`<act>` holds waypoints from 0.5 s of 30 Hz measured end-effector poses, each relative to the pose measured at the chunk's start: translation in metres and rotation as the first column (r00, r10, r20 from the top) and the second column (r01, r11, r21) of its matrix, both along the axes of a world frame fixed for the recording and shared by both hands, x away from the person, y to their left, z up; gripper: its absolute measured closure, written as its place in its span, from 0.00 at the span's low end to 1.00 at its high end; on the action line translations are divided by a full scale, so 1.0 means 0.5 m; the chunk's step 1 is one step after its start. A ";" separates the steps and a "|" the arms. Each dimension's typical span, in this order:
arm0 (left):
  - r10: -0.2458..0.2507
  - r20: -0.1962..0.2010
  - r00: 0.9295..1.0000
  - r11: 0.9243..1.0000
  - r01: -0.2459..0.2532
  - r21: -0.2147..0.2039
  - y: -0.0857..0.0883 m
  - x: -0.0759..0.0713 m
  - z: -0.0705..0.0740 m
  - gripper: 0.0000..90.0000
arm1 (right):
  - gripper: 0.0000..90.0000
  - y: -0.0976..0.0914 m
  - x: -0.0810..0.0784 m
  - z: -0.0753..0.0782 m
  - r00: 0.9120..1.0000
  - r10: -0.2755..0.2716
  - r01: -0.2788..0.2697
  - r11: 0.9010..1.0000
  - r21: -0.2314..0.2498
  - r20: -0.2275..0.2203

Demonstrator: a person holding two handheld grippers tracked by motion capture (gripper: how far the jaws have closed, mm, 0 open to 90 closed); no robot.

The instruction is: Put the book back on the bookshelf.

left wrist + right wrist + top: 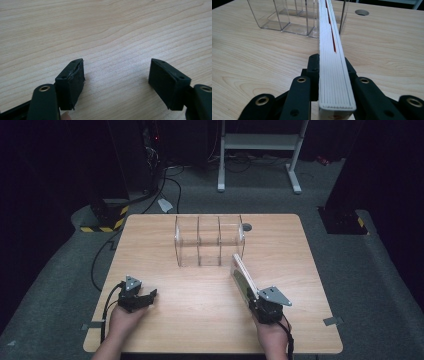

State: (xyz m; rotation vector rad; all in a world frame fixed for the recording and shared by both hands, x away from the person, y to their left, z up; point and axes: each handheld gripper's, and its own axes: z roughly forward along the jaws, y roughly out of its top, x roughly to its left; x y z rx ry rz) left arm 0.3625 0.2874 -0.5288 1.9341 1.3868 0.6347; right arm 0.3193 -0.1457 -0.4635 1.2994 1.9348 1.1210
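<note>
White book (334, 75) clamped edge-up between right gripper (331, 71) jaws, left gripper (116, 82) jaws wide apart, empty

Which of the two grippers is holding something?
The right gripper: its jaws clamp a thin white book edge-on. The left gripper stands open over bare table.
</note>
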 end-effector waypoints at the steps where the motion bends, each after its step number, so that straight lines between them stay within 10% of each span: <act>1: 0.002 -0.001 1.000 1.000 -0.002 -0.001 0.000 0.000 0.000 0.32 | 0.84 -0.001 -0.001 0.000 1.000 -0.003 0.003 1.000 0.007 -0.001; 15: -0.004 0.001 1.000 1.000 0.004 0.004 -0.001 -0.004 0.000 0.33 | 0.84 -0.033 -0.014 0.024 0.999 -0.007 0.005 0.999 0.052 0.038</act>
